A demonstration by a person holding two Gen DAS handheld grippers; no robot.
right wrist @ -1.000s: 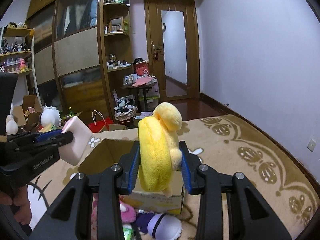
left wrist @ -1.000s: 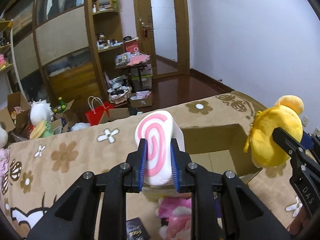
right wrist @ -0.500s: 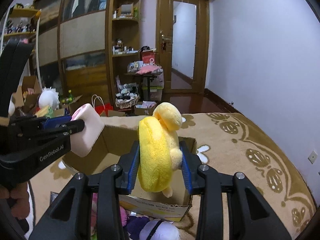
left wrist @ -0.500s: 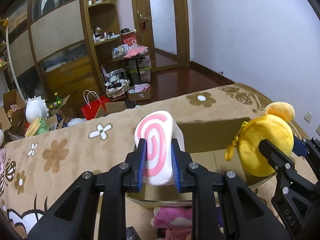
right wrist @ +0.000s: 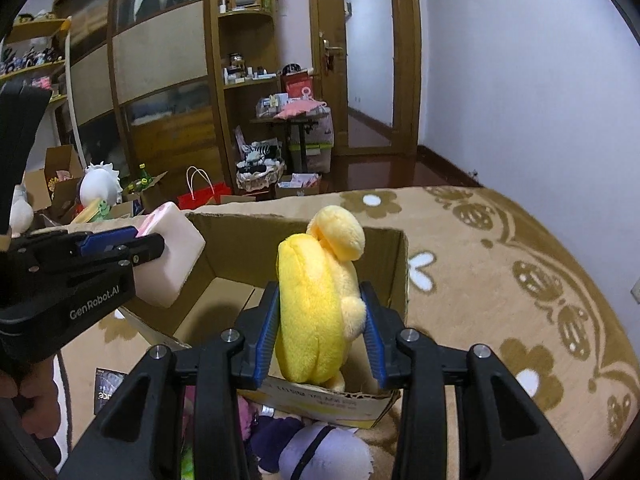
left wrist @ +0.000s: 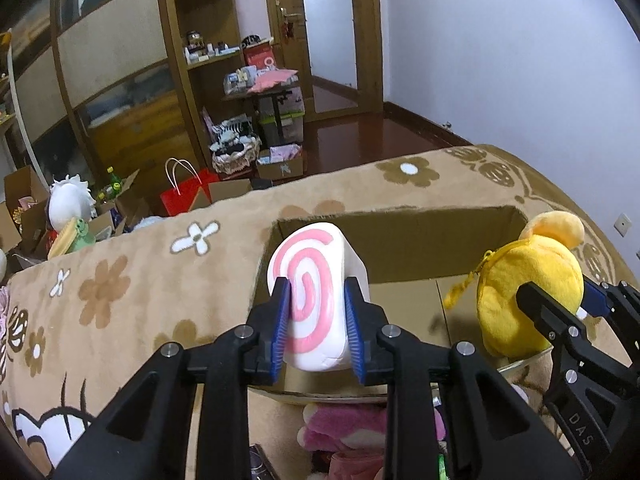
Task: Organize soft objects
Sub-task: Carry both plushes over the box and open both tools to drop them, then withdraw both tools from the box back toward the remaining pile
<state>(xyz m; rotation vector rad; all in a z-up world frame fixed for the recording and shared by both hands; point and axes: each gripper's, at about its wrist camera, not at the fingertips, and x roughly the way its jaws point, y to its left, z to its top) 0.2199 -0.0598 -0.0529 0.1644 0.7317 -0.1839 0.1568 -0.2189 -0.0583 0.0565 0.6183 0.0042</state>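
Observation:
A white plush roll with a pink swirl [left wrist: 308, 268] sits between the blue pads of my left gripper [left wrist: 316, 294], held over the left part of an open cardboard box [left wrist: 400, 236]. The jaws are opening, though the pads still touch the roll. My right gripper [right wrist: 320, 300] is shut on a yellow plush toy [right wrist: 312, 272] above the box's near right corner [right wrist: 400, 264]. In the right wrist view the left gripper [right wrist: 132, 246] and the roll [right wrist: 176, 268] appear at the left. The left wrist view has the yellow toy [left wrist: 528, 280] at the right.
The box stands on a tan flowered carpet [left wrist: 120, 280]. A pink plush [left wrist: 340, 428], a purple plush [right wrist: 320, 452] and a dark booklet [right wrist: 106, 392] lie in front of it. A red bag [left wrist: 184, 196] and toy-filled cartons [left wrist: 68, 216] line the wooden cabinets behind.
Both grippers have sunk toward the box with their toys. The box opening now sits larger and closer under them.

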